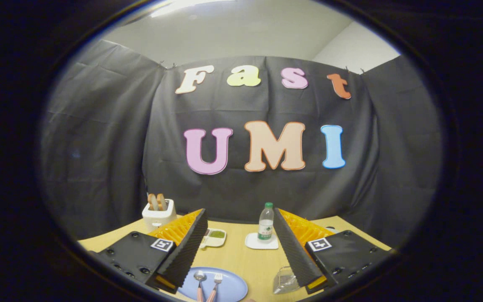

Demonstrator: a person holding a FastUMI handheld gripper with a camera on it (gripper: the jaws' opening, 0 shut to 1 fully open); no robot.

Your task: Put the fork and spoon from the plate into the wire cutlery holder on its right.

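A blue plate (229,287) lies on the wooden table, low between my fingers. On it rest a spoon (199,277) and, to its right, a fork (217,278), both with pinkish handles and their heads pointing away from me. The wire cutlery holder (285,280) stands to the plate's right, partly behind my right finger. My gripper (241,247) hangs above the table, open wide, with nothing between its fingers. The left finger's tip sits just left of the spoon.
A white toaster (159,213) with two bread slices stands at the back left. A small white tray (214,237) with green contents and a water bottle (266,224) on a white coaster (261,242) stand farther back. The table (245,258) ends at the black cloth wall.
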